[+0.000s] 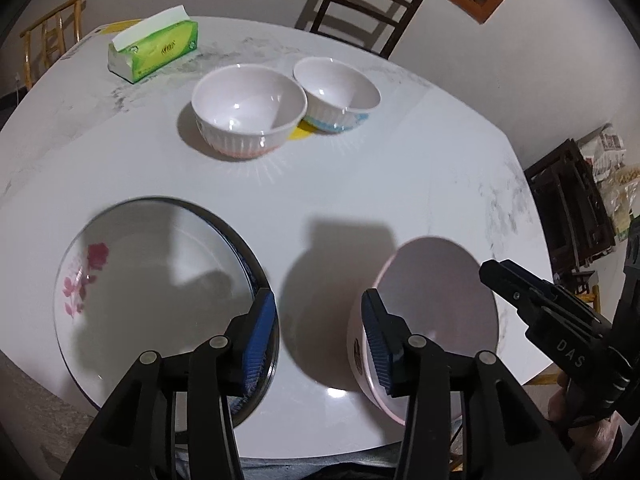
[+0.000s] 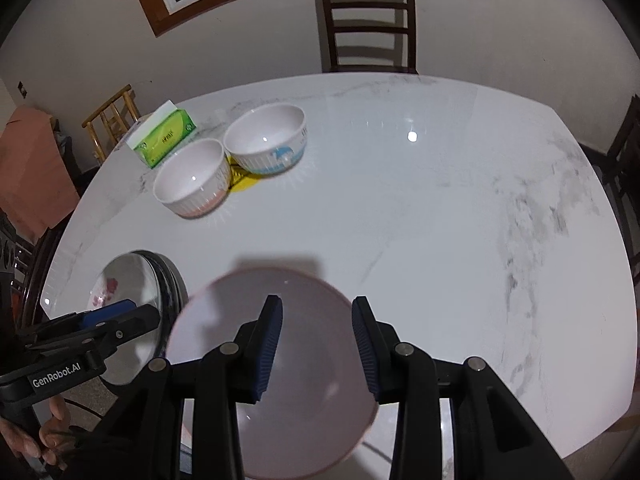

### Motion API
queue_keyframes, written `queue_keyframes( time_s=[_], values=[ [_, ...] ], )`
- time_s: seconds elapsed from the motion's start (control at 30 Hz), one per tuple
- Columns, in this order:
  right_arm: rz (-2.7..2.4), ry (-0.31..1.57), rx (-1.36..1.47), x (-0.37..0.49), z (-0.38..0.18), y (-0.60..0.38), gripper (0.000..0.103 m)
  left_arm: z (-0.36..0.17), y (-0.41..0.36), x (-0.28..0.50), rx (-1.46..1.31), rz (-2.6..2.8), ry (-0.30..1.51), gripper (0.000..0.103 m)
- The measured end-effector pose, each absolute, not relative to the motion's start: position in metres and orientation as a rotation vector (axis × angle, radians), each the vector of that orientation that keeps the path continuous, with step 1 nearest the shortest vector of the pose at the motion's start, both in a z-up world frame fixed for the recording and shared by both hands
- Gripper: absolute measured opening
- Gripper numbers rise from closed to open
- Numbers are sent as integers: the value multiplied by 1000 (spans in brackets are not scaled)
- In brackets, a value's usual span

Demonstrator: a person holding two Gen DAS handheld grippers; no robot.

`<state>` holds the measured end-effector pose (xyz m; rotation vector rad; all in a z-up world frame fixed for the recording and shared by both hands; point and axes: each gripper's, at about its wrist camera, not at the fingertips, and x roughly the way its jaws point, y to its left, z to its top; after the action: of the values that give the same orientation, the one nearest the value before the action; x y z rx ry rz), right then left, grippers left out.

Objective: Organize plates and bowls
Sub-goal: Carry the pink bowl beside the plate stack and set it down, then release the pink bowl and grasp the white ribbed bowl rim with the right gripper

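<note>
On the near side of the white marble table (image 2: 420,200), the left gripper (image 1: 318,338) hangs spread and empty over bare tabletop between a flowered plate (image 1: 152,280) at near left and a pink-rimmed bowl (image 1: 436,300) at near right. The right gripper (image 2: 317,344) is over that bowl; whether it pinches it I cannot tell. Two ribbed bowls (image 1: 250,108) touch at far centre, a green tissue box (image 1: 154,50) beyond them at far left, and a dark chair (image 2: 368,20) behind the table.

Near left, a stack of plates (image 1: 152,288), top one white with a pink flower, hangs a little over the table edge. Near right, a pink-rimmed bowl (image 1: 436,312) sits tilted off the level. Far back, the pink-based ribbed bowl (image 1: 248,110) touches the blue-patterned ribbed bowl (image 1: 338,94), both upright and empty
</note>
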<state>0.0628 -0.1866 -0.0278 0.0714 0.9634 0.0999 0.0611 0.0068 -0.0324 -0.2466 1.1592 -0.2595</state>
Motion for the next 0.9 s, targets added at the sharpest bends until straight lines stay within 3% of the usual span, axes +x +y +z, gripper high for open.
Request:
queue_keyframes(
  time_s=[0.9],
  values=[
    [339,1083,117,191,-39,-97,37,-32,108,158,-406,-13,1086,44]
  ],
)
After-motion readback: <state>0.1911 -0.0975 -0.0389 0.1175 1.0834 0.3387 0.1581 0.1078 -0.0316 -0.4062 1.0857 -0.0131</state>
